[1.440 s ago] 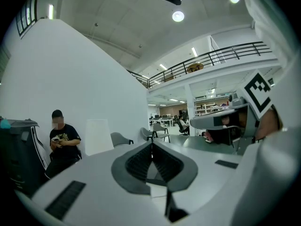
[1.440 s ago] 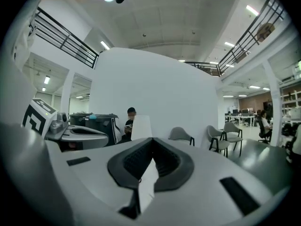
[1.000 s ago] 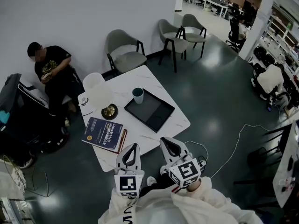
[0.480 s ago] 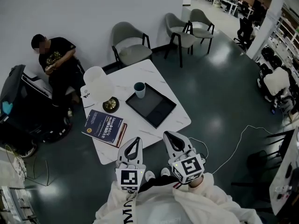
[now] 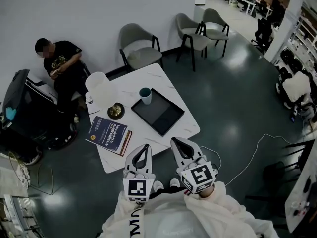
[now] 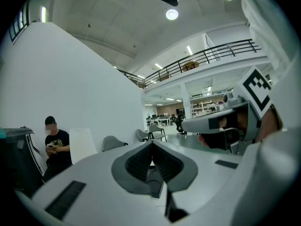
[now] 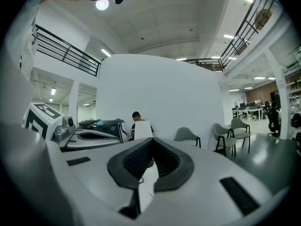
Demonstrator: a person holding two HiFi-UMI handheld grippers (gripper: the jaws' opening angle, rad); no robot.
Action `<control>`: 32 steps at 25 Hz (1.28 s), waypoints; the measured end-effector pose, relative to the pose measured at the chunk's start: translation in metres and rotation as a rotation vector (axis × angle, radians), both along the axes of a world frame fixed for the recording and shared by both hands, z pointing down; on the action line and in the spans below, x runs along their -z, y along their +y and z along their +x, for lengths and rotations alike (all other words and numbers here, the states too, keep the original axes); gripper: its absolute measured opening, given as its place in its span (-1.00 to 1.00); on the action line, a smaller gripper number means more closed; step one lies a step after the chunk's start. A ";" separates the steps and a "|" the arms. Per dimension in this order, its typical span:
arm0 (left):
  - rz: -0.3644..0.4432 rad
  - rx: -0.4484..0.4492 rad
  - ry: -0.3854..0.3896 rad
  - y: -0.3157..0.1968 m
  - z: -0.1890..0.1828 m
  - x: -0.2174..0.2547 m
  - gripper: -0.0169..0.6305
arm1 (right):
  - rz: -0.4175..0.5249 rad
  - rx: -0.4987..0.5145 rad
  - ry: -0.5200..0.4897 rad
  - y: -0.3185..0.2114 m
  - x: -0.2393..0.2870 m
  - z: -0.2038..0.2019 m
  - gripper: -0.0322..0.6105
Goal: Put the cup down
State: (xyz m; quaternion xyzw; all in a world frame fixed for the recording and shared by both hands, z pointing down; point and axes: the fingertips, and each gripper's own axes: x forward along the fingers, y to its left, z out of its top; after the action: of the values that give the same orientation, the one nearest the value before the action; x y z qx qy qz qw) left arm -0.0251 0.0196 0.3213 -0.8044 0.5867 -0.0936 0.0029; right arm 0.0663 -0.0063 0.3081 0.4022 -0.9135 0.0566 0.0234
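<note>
A teal cup stands upright on the white marble table, touching the far left corner of a black tray. Neither gripper is near it. My left gripper hovers at the table's near edge, jaws together and empty; in its own view the pads meet. My right gripper is beside it, a little further forward, also shut and empty, its pads closed in its own view. The cup does not show in either gripper view.
A lamp with a white shade and brass base and a dark blue book occupy the table's left side. A person sits by the wall. Grey chairs stand behind the table. A cable lies on the floor.
Both grippers have edged forward toward the table's near edge and slightly up, still shut. The cup, tray, book and lamp stay put.
</note>
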 end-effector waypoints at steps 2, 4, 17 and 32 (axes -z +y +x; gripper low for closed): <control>0.000 0.001 -0.006 -0.001 0.003 0.000 -0.91 | -0.002 0.007 -0.007 0.001 0.000 0.000 -0.88; 0.004 0.003 -0.009 -0.002 0.004 0.002 -0.91 | -0.003 0.014 -0.008 0.002 -0.001 0.000 -0.88; -0.005 0.001 -0.007 -0.006 0.005 -0.002 -0.91 | -0.024 0.012 0.007 -0.001 -0.014 0.001 -0.88; -0.017 0.009 0.001 -0.010 0.000 -0.008 -0.91 | -0.052 0.005 0.013 -0.007 -0.023 -0.002 -0.88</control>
State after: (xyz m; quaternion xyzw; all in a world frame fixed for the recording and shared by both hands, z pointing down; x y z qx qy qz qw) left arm -0.0253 0.0097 0.3295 -0.8018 0.5894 -0.0981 -0.0047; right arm 0.0646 -0.0133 0.3308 0.3997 -0.9125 0.0775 0.0399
